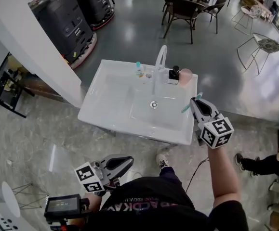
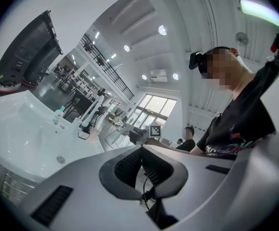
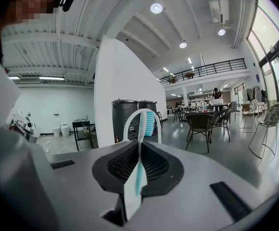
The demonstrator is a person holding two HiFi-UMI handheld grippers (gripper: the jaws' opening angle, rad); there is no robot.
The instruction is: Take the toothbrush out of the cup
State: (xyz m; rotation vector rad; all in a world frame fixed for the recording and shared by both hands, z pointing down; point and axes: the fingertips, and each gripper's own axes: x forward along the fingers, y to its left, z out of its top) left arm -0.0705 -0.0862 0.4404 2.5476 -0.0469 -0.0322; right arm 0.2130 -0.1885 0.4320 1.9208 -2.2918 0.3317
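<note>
Grips teal-and-white plastic toothbrush (image 3: 139, 178) in right gripper (image 3: 140, 142), fingers clamped on its handle.
Holds it over the right edge of the white ceramic washbasin (image 1: 105, 105), apart from the round pink cup (image 1: 185, 75); rests left gripper (image 1: 128, 160) low, fingers together, empty.

Left tongs (image 2: 142, 149) pressed together, white sink (image 2: 19, 129) at left, person (image 2: 240, 124) at right
</note>
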